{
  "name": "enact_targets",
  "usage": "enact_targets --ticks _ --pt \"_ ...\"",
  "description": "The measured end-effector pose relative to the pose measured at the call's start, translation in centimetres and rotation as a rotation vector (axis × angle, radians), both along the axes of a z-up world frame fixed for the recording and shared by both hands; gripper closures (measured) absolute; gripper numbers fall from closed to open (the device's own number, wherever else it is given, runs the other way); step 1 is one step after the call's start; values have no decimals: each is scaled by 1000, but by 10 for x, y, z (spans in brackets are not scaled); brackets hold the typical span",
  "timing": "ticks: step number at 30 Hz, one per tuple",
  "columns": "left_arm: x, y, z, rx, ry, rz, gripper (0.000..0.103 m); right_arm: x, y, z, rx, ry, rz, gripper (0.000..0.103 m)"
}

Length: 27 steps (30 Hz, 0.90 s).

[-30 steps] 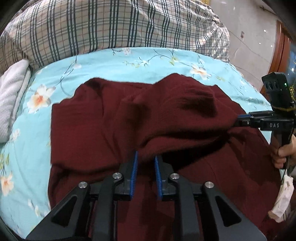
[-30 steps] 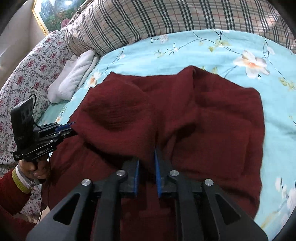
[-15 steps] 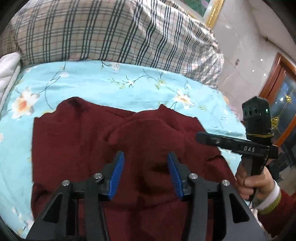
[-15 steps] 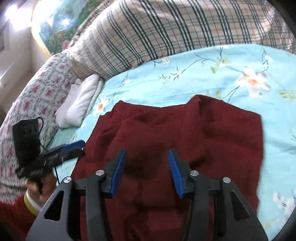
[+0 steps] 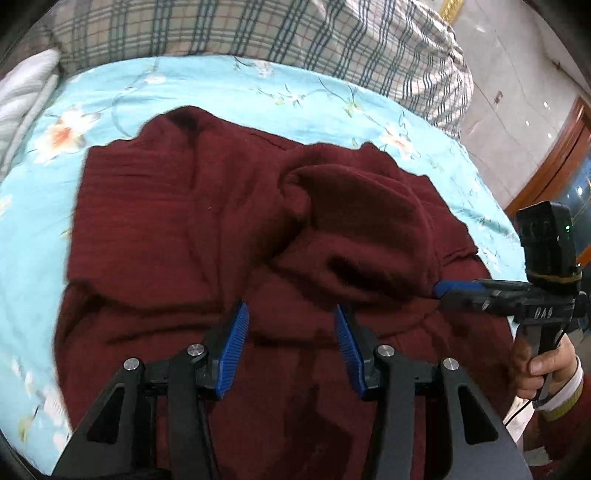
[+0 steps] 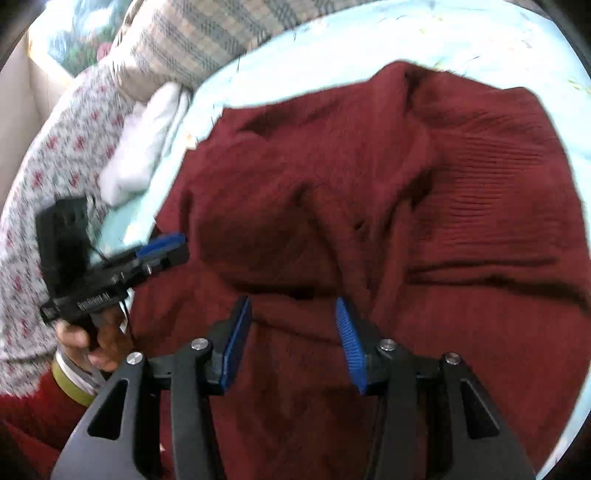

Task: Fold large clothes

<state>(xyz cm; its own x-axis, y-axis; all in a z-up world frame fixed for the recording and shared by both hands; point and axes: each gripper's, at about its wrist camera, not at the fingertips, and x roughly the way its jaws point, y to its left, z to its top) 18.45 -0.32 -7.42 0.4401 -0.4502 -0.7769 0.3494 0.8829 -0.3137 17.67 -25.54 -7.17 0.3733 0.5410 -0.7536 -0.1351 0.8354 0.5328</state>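
On bed (image 5: 229, 96), both tongs (image 5: 290, 332) (image 6: 291, 328) gape over sweater (image 5: 177, 229), empty.

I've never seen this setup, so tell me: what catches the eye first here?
A dark red garment sprawls rumpled across the middle of a light blue floral sheet. The left gripper and right gripper hang open just above its near edge. A plaid quilt lies behind.

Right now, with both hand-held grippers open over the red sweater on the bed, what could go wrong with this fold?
The folded-over flap of the red sweater lies bunched and lumpy, so wrinkles may get locked in. The right hand-held gripper and left hand-held gripper hold nothing, so the loose flap could slide. A re-grab might pinch several layers.
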Motion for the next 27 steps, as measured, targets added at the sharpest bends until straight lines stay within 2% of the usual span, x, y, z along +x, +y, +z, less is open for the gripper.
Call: enact_targets --ticks 4,6,10,15,21,24,27 --pt "-30 23 10 -4 -14 66 50 -18 -14 21 -13 -45 -47 55" --pt "-44 36 12 5 -15 106 50 -29 -23 25 -17 -41 -78 54" --pt "-72 68 14 15 -20 205 42 -55 -43 27 -21 -32 -154 54" --pt "-100 108 5 6 17 291 39 -87 -74 25 -34 -12 -248 54" --pt "-122 135 -9 19 63 339 35 -120 -115 25 -78 5 -357 53" --pt "-131 142 -18 -20 98 334 31 -129 -124 18 -70 22 -367 52" --pt "-144 142 -25 -122 133 274 23 -135 -120 7 9 47 -315 52"
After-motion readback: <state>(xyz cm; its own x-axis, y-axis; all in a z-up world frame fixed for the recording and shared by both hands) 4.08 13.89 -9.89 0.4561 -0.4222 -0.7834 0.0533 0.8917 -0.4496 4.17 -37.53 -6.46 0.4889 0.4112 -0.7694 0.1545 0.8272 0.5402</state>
